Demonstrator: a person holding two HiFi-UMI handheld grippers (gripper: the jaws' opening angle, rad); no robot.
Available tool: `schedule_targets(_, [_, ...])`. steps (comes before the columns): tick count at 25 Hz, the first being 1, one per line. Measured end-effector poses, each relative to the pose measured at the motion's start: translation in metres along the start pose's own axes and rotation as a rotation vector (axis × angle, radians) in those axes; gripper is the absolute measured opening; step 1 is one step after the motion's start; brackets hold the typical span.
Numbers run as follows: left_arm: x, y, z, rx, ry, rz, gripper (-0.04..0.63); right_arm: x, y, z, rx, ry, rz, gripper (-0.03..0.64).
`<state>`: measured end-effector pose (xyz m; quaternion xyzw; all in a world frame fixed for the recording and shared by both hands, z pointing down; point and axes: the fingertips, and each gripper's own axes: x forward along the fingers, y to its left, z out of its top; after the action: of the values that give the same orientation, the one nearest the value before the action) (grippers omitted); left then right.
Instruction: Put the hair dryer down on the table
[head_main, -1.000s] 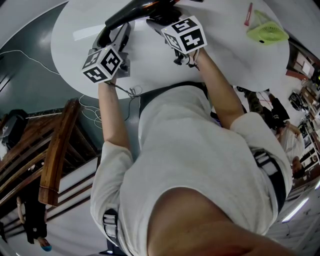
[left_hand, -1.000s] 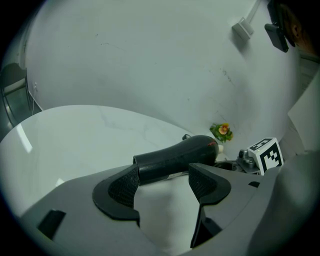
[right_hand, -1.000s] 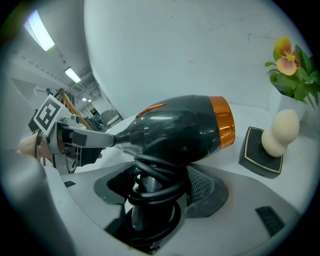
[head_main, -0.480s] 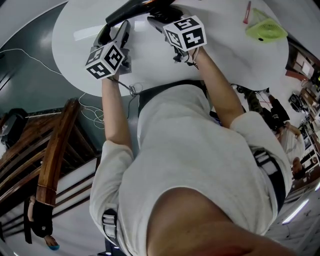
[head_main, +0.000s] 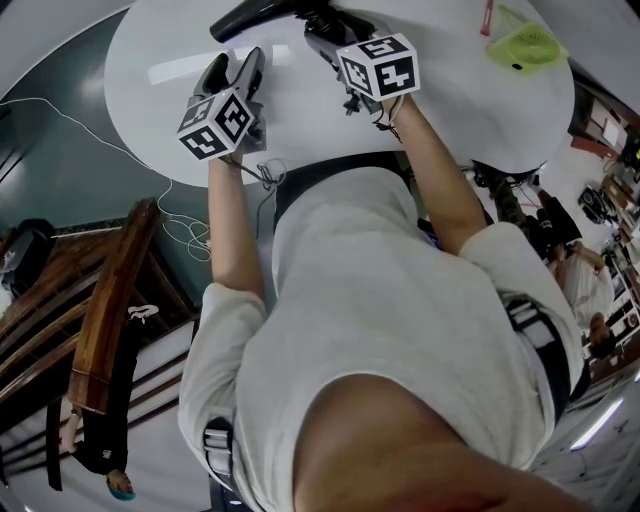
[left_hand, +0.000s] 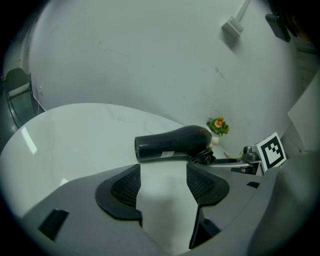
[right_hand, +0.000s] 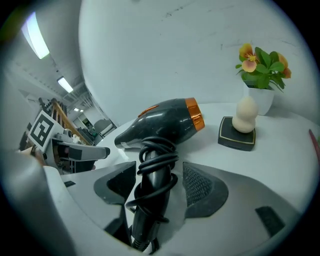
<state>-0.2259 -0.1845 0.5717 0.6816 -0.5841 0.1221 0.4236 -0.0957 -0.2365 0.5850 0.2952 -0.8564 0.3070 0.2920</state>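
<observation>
Now left gripper (left_hand: 164, 175) backed off hair dryer (left_hand: 172, 145), jaws spread, easing inward, empty; right gripper (right_hand: 159, 180) jaws loose astride handle (right_hand: 150, 205); dryer on surface (left_hand: 75, 135), task nearly done.

Head looks down; gripper views share hair dryer (left_hand: 172, 145).

Open workroom or studio: a round white table (head_main: 440, 110) on a dark floor (head_main: 60, 170), wooden chairs (head_main: 110, 300) and loose cables (head_main: 185, 232) left of it, strip lights (right_hand: 37, 29) above.

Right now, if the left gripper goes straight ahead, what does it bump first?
Probably the hair dryer, lying across beyond the open jaws of the left gripper, though it might touch the table first.
</observation>
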Motion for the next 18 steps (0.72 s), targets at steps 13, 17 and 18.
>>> schedule_targets(13, [-0.011,-0.038,-0.02,0.056,0.017,-0.056,0.269,-0.037,0.0,-0.008,0.047,-0.07,-0.03,0.278])
schedule_targets(17, [-0.017,-0.05,-0.026,0.079,0.014,-0.068,0.221,-0.051,0.003,-0.016,0.046,-0.084,-0.045,0.245])
schedule_targets(18, [-0.02,-0.053,-0.028,0.086,0.013,-0.072,0.204,-0.054,0.004,-0.018,0.047,-0.09,-0.051,0.228])
